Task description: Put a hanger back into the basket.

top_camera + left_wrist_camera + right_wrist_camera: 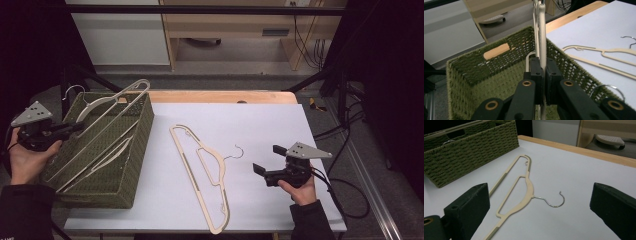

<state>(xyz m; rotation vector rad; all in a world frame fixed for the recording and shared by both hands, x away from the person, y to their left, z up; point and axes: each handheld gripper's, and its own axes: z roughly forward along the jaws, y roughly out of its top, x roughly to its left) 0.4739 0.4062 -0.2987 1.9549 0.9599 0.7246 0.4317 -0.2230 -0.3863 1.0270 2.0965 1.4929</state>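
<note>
Fingers of the left gripper (543,75) are pinched on the beige bar of a hanger (542,37) that stands tilted in the woven green basket (137,145), its far end poking over the basket's far rim; the right gripper (270,165) hovers with its jaws spread wide and nothing between them, near the table's right edge. Two grippers, one basket, and at least three hangers can be counted: the gripped one, another lying inside the basket (107,155), and a flat hanger (210,170) out on the white table (250,120). That flat one lies near the middle, running from mid-table toward the near edge, its wire hook (554,201) pointing at the right gripper, well apart from the basket. The basket sits at the left edge. All hangers look slim, pale beige, with metal hooks
</note>
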